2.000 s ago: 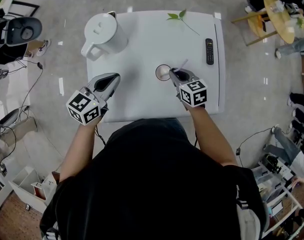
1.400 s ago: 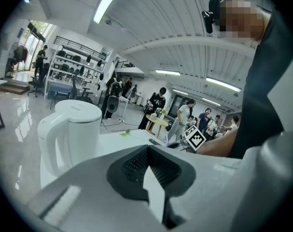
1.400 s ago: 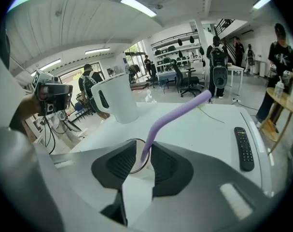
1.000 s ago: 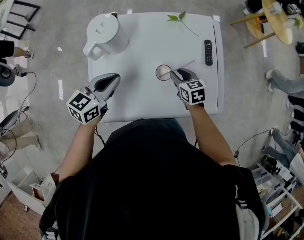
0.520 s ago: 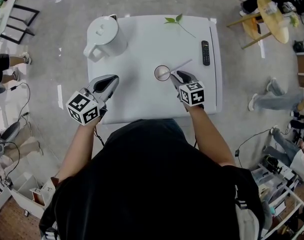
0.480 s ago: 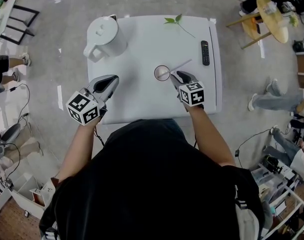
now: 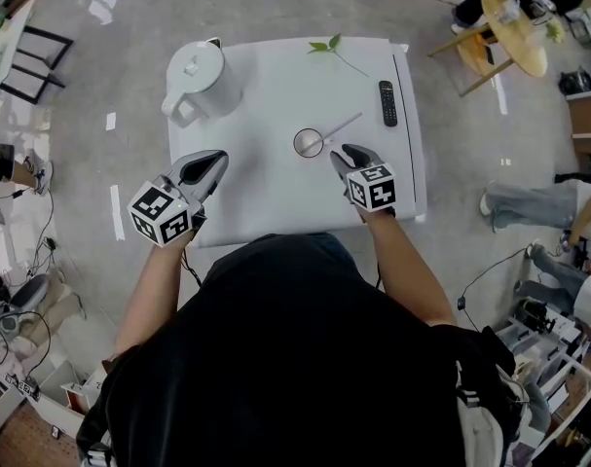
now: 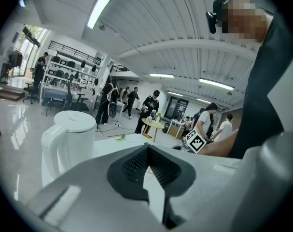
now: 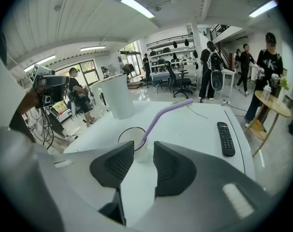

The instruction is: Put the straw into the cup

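Note:
A clear cup (image 7: 309,143) stands on the white table (image 7: 276,90), right of its middle. A pale purple straw (image 7: 342,126) sits in it and leans over the rim toward the far right. My right gripper (image 7: 346,156) is just short of the cup on its near right side, open, with nothing between the fingers. In the right gripper view the cup (image 9: 132,140) and the straw (image 9: 158,114) show just beyond my right gripper (image 9: 143,164). My left gripper (image 7: 205,166) hovers at the table's near left, shut and empty, as the left gripper view (image 8: 146,151) shows.
A white kettle (image 7: 200,78) stands at the far left corner, also in the left gripper view (image 8: 69,139). A black remote (image 7: 387,102) lies near the right edge. A green leafy sprig (image 7: 326,47) lies at the far edge. People and furniture stand around the table.
My right gripper held the straw over the cup, let it go inside, and has drawn back a little toward me. The straw now rests in the cup. The left gripper has stayed put.

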A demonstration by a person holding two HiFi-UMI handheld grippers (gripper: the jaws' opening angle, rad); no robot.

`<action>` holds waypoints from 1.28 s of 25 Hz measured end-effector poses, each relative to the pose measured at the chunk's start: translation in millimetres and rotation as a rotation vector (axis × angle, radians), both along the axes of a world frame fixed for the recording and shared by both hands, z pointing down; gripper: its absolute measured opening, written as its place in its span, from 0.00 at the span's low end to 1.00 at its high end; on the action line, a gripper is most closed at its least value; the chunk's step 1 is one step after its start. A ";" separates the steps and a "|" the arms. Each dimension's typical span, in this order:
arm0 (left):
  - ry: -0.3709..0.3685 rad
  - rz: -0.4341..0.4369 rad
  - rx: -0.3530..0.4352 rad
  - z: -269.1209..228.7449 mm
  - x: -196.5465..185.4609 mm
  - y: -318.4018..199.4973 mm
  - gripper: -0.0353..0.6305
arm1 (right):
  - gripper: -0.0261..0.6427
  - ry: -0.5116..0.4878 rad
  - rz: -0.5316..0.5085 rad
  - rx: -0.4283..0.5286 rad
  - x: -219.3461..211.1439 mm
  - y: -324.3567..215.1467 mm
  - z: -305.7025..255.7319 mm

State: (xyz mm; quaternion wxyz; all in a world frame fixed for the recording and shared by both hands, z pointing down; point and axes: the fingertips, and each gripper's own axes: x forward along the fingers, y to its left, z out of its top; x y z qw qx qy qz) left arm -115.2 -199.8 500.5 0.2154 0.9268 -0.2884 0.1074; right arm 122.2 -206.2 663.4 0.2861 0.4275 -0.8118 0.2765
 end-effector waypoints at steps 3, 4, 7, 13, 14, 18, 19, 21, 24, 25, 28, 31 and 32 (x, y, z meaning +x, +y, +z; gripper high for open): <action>0.000 0.007 0.014 -6.1 3.5 4.7 0.05 | 0.27 -0.001 0.008 0.012 4.9 6.1 -6.8; -0.001 0.009 0.017 -8.3 6.4 6.4 0.05 | 0.27 -0.001 0.010 0.016 8.2 8.3 -9.3; -0.003 0.014 0.026 -13.5 11.6 12.1 0.05 | 0.27 -0.001 0.015 0.025 14.6 15.3 -15.6; -0.007 0.031 0.040 -15.1 1.9 26.4 0.05 | 0.27 -0.003 0.031 0.045 8.5 31.6 -23.7; -0.009 0.035 0.042 -15.4 1.1 28.0 0.05 | 0.26 -0.003 0.033 0.049 7.7 33.7 -25.5; -0.007 0.054 0.057 -19.9 5.7 35.0 0.05 | 0.26 -0.005 0.044 0.067 11.1 42.9 -33.6; -0.007 0.058 0.061 -20.8 6.9 36.6 0.05 | 0.26 -0.005 0.048 0.071 12.3 45.2 -35.5; -0.007 0.066 0.068 -22.1 8.1 38.9 0.05 | 0.26 -0.007 0.055 0.081 14.1 48.5 -39.1; -0.008 0.072 0.075 -22.7 11.4 39.8 0.05 | 0.26 -0.009 0.061 0.090 18.2 51.0 -42.9; -0.007 0.075 0.076 -22.2 13.6 39.1 0.05 | 0.26 -0.008 0.065 0.092 20.8 51.4 -43.6; -0.003 0.082 0.079 -21.3 17.8 39.6 0.05 | 0.26 -0.010 0.078 0.097 25.6 54.3 -46.4; 0.001 0.083 0.080 -22.5 18.4 47.4 0.05 | 0.26 -0.020 0.084 0.104 25.0 63.2 -51.6; 0.002 0.083 0.080 -23.0 18.4 50.4 0.05 | 0.26 -0.024 0.086 0.106 24.5 66.5 -53.6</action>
